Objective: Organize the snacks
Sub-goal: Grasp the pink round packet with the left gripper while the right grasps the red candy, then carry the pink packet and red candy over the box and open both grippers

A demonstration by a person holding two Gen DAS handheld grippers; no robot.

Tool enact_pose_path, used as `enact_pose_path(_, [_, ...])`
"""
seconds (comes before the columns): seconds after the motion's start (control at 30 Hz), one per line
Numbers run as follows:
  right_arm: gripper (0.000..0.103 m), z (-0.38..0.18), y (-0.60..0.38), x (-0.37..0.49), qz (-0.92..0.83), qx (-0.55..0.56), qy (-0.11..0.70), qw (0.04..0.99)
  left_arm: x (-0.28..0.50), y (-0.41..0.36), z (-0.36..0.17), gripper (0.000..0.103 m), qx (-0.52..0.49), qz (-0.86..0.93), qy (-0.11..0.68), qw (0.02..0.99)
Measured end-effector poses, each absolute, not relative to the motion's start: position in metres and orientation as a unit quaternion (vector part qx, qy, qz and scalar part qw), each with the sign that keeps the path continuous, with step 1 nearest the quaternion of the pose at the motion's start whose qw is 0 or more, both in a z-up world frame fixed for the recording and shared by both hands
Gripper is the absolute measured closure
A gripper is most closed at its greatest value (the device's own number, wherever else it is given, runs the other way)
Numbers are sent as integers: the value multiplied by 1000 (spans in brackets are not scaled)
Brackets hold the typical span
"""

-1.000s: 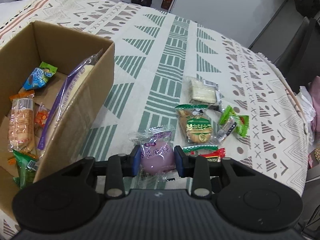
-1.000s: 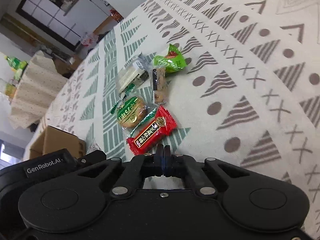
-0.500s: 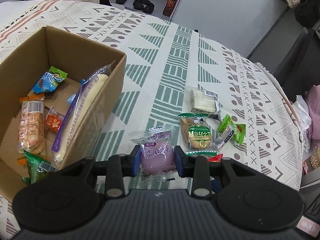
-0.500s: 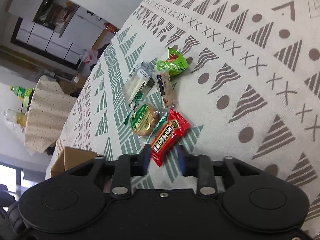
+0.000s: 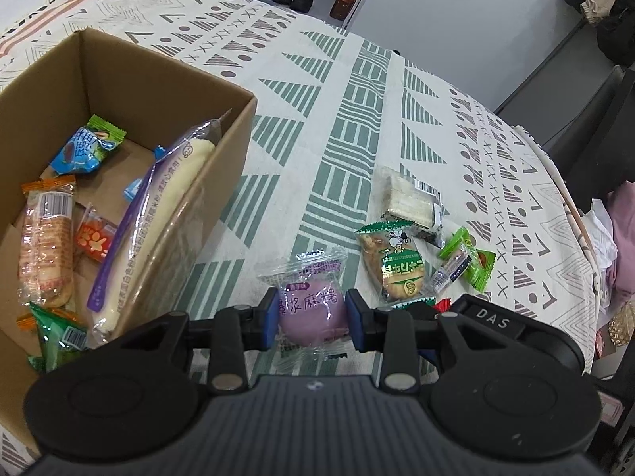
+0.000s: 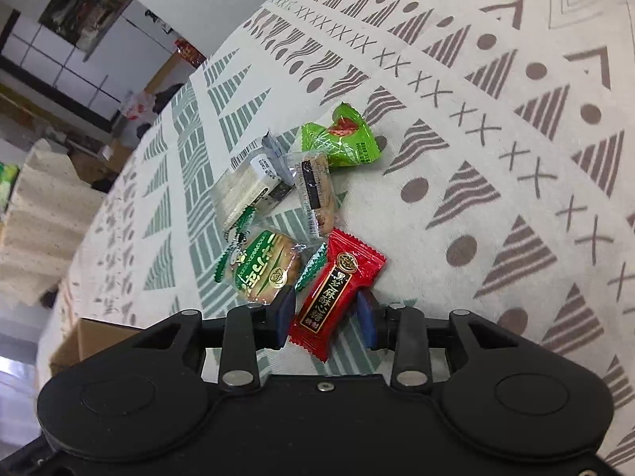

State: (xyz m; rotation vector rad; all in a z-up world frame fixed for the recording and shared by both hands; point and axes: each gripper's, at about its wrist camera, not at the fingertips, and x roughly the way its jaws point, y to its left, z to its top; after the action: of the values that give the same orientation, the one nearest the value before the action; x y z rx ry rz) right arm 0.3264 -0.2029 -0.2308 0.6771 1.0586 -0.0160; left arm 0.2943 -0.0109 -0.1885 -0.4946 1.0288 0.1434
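Observation:
My left gripper [image 5: 311, 317] is shut on a purple mochi packet [image 5: 311, 305] and holds it above the patterned tablecloth, right of the open cardboard box [image 5: 234, 146]. The box holds several snacks, among them a long white bread roll [image 5: 158, 214] and a biscuit pack [image 5: 45, 246]. My right gripper [image 6: 326, 313] is open, its pads on either side of a red candy packet [image 6: 337, 289] that lies on the cloth. A green biscuit packet [image 6: 264, 269], a brown bar [image 6: 315, 194], a white wafer pack [image 6: 248, 186] and a green candy [image 6: 343, 139] lie beyond it.
The same loose snacks show in the left wrist view: the green biscuit packet [image 5: 397, 265], the wafer pack [image 5: 410, 198], the green candy [image 5: 472, 258]. The table edge [image 5: 571, 206] curves at the right, with a dark chair [image 5: 595, 119] past it.
My left gripper rose with the mochi packet and the box now lies lower in view. My right gripper went from shut to open and moved forward around the red candy packet.

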Motion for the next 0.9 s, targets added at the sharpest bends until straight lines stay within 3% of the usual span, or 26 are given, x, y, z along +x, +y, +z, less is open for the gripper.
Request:
enact_pose_path(0.07, [68, -230, -202, 328, -11, 308, 500, 809, 295, -11, -190, 69, -234, 67, 490, 837])
enact_pose_path(0.27, [83, -226, -206, 325, -19, 281, 512, 811, 295, -12, -189, 69, -232, 67, 492, 837])
enact_pose_path(0.9, [83, -190, -231, 288, 4, 302, 483, 822, 284, -11, -161, 69, -229, 56, 461, 855])
